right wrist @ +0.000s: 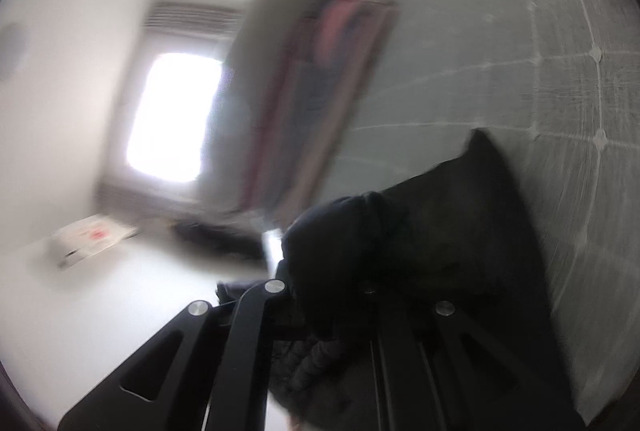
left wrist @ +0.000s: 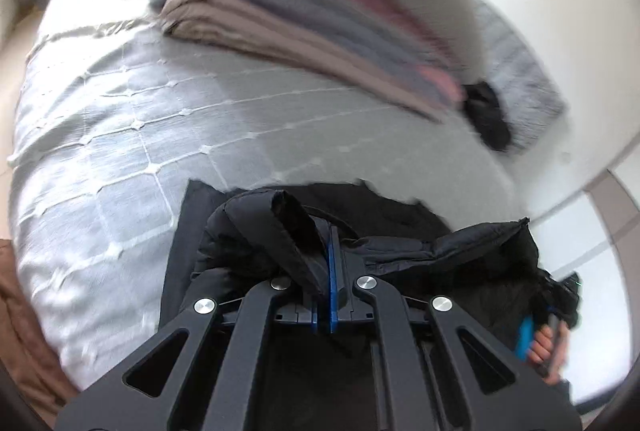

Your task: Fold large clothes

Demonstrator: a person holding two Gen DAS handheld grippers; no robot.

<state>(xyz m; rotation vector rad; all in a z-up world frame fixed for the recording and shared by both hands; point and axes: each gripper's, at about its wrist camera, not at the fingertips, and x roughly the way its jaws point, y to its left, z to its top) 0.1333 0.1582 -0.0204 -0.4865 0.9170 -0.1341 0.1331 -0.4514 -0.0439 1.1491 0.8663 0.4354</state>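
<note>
Left gripper (left wrist: 332, 271) clamped on black jacket (left wrist: 400, 231), near edge of quilted bed (left wrist: 120, 135). Right gripper (right wrist: 340, 295) buried in jacket fabric, jaw state can't tell. Folded stack (left wrist: 280, 11) far side.

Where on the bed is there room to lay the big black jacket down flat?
Bare quilted bedspread lies open between the black jacket and the stack of folded clothes. It is crowded at the stack and beside a small dark item at its end.
</note>
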